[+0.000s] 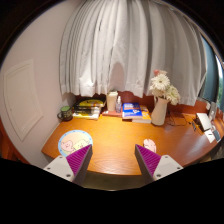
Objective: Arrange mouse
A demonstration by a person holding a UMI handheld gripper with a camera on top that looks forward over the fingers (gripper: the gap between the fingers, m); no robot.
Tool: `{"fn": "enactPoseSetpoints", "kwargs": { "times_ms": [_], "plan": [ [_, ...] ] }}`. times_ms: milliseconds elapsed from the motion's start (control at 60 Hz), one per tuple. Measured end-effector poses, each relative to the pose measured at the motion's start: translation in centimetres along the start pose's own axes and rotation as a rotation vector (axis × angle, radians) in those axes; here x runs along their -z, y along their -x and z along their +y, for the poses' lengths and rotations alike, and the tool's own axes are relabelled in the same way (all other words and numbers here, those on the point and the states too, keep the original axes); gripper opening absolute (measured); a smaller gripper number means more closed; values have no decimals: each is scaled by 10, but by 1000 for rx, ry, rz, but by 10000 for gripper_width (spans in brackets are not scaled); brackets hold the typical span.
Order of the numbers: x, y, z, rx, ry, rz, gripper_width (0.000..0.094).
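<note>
My gripper (pixel 113 162) is open and empty, held above the near edge of a wooden desk (pixel 115 135). Its purple pads (pixel 80 160) stand wide apart. A small pink-and-white thing, probably the mouse (pixel 150 145), lies on the desk just beyond the right finger. A round patterned mat or plate (pixel 72 143) lies on the desk just beyond the left finger. Nothing stands between the fingers.
At the back of the desk are a stack of books (pixel 88 108), a white cup (pixel 112 101), blue books (pixel 133 112) and a vase of flowers (pixel 160 98). A white device (pixel 207 122) sits at the far right. White curtains (pixel 125 45) hang behind.
</note>
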State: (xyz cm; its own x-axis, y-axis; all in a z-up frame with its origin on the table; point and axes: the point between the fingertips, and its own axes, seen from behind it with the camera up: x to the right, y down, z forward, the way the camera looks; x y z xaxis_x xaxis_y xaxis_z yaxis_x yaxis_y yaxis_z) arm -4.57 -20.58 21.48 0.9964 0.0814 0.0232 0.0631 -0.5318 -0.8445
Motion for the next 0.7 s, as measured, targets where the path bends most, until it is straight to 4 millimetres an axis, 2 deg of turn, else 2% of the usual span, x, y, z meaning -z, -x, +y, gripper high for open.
{"fn": "enactPoseSetpoints", "kwargs": {
  "times_ms": [33, 117, 133, 167, 233, 400, 517, 600, 700],
  "plan": [
    [-2, 0, 10, 6, 16, 0, 859],
    [-14, -12, 51, 18, 65, 7, 858],
    [-2, -11, 40, 11, 72, 7, 858],
    [-20, -21, 74, 18, 95, 18, 857],
    [-31, -42, 109, 16, 130, 39, 859],
    [-61, -100, 166, -28, 209, 109, 861],
    [-91, -138, 178, -47, 232, 138, 854],
    [-118, -162, 176, -43, 236, 161, 859],
    [-151, -181, 164, -63, 229, 158, 859]
  ]
}}
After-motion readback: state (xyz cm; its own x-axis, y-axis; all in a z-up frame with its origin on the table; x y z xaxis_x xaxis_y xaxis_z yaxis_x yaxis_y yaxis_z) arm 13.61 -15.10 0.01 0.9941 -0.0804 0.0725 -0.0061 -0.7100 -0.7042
